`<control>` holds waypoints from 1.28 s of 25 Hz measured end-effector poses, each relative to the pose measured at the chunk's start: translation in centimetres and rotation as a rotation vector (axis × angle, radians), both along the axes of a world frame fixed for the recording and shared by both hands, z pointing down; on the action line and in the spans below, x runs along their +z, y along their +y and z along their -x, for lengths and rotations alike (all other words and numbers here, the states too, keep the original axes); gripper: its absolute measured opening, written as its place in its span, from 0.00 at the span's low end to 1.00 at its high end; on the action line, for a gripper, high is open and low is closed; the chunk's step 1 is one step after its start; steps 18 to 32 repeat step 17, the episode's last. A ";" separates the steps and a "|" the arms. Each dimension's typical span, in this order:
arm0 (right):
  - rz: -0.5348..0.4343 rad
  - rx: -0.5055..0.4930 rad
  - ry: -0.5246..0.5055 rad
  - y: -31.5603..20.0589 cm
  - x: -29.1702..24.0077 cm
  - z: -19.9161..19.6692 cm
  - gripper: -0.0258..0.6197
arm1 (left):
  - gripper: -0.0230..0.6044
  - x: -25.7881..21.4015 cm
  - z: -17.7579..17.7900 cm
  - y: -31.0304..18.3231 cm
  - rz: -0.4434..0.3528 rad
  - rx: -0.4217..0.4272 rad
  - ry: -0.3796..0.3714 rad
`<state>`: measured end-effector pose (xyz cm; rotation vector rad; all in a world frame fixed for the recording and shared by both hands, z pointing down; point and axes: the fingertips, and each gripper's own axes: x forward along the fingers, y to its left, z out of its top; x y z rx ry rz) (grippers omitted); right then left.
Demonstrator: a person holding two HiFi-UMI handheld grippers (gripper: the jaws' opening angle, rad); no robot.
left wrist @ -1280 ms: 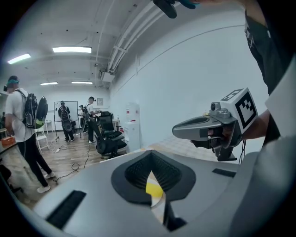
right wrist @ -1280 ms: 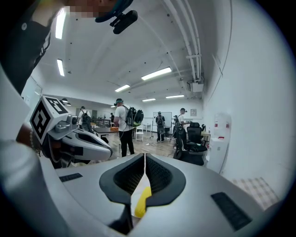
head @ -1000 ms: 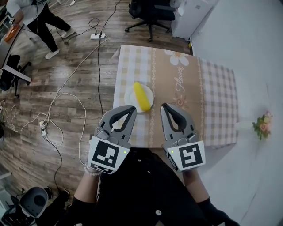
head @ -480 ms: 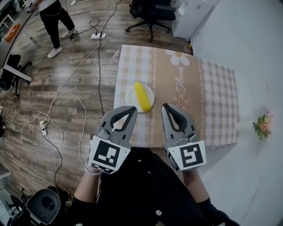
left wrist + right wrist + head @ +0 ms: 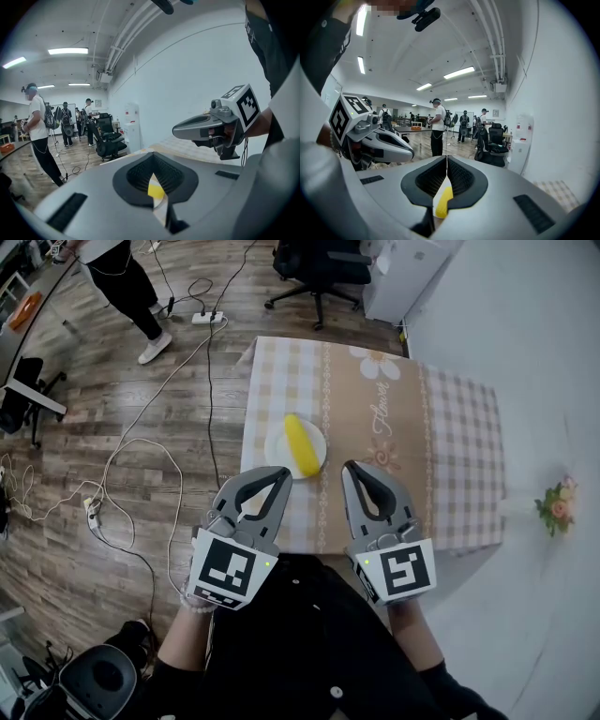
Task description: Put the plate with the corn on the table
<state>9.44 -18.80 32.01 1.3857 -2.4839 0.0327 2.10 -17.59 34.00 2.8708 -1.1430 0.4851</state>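
Observation:
A white plate [image 5: 277, 448] with a yellow corn cob [image 5: 298, 446] rests on the cloth-covered table [image 5: 450, 427], near its left edge. My left gripper [image 5: 279, 472] hangs just short of the plate, shut and empty. Level with it to the right, my right gripper [image 5: 349, 468] is also shut on nothing. In the left gripper view the jaws [image 5: 152, 155] meet, and the corn [image 5: 155, 191] shows through the slit below them. The right gripper view shows the same: closed jaws [image 5: 446, 158] with the corn [image 5: 443, 201] beyond.
A black office chair [image 5: 319, 268] and a white cabinet [image 5: 403, 273] stand past the table's far end. Cables and a power strip [image 5: 208, 317] lie on the wood floor at left, where a person [image 5: 122, 277] walks. A stool [image 5: 92, 677] is at bottom left.
Both grippers hold almost still near the plate. The person at the upper left has walked to the right across the floor.

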 end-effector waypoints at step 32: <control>0.028 -0.003 0.008 -0.4 0.5 0.4 0.11 | 0.06 0.0 0.4 -0.5 0.038 -0.028 0.015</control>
